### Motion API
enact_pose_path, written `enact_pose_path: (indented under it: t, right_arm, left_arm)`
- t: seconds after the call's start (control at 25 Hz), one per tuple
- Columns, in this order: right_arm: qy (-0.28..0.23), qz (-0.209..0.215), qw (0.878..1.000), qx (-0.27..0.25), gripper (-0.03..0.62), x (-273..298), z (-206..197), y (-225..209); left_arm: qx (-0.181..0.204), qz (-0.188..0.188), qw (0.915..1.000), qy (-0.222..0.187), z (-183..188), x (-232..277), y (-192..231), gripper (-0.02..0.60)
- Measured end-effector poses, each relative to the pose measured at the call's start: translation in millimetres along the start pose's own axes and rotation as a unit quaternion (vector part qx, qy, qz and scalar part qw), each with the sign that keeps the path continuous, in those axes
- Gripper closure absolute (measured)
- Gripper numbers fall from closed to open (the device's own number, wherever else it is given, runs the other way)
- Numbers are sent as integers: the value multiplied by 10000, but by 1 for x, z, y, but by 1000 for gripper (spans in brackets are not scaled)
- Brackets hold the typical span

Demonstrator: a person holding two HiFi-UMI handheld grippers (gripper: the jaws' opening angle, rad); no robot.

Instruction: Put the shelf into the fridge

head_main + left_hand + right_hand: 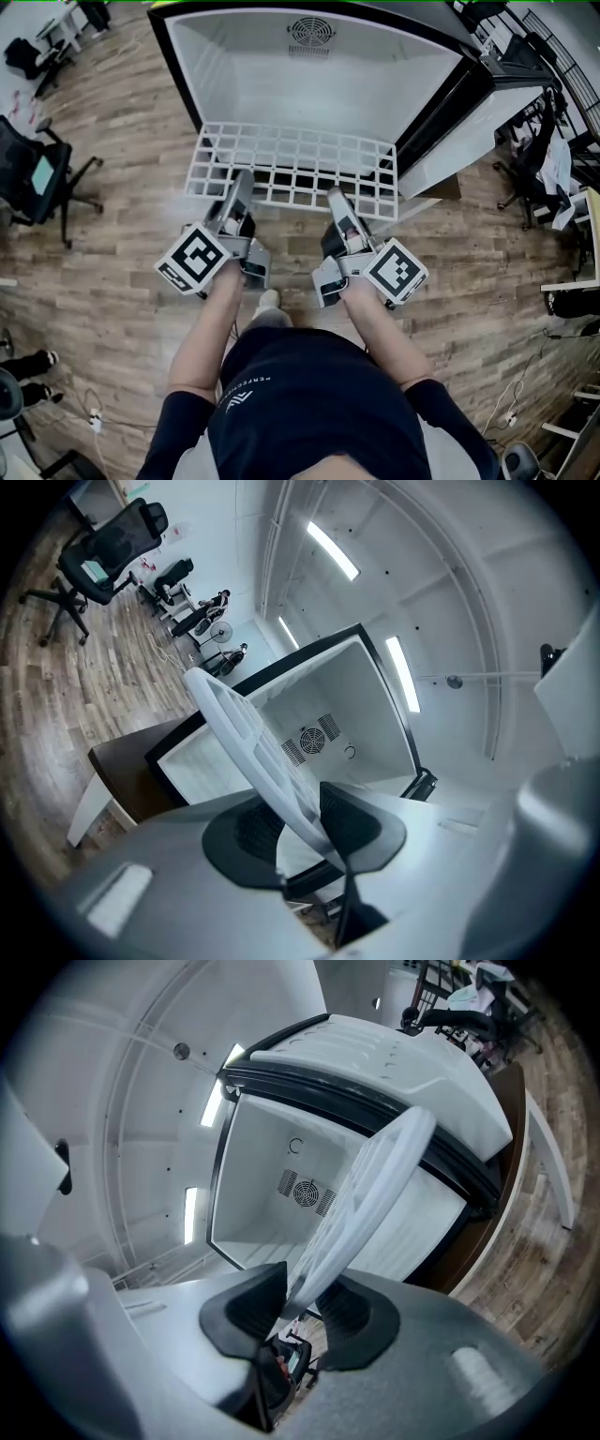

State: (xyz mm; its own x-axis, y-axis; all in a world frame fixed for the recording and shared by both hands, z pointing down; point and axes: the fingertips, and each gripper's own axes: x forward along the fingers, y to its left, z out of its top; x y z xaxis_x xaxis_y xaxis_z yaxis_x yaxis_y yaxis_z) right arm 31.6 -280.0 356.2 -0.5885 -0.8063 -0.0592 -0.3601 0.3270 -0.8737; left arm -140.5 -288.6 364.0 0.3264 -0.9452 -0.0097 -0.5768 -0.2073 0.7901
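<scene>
A white grid shelf (295, 169) hangs level in front of the open fridge (309, 84), its far edge at the fridge's mouth. My left gripper (242, 185) is shut on the shelf's near edge left of the middle. My right gripper (336, 199) is shut on the same edge right of the middle. In the left gripper view the shelf (248, 752) runs edge-on out from between the dark pads (361, 822) of the left gripper (305, 832) toward the fridge's white inside (352, 705). The right gripper view shows the shelf (366, 1204) likewise pinched in the right gripper (305, 1307).
The fridge door (469, 131) stands open to the right. A black office chair (37, 178) is on the wooden floor at the left, and racks and furniture (553, 159) crowd the right. A fan grille (311, 34) sits on the fridge's back wall.
</scene>
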Motion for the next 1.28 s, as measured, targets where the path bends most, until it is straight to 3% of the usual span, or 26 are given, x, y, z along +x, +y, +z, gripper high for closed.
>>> enact_pose_path:
  t: [1.28]
  right_arm:
    - [-96,-128,9999,-13,511,26,15,-15]
  left_arm:
    - [-21,-47,9998,167,6,31,11,454]
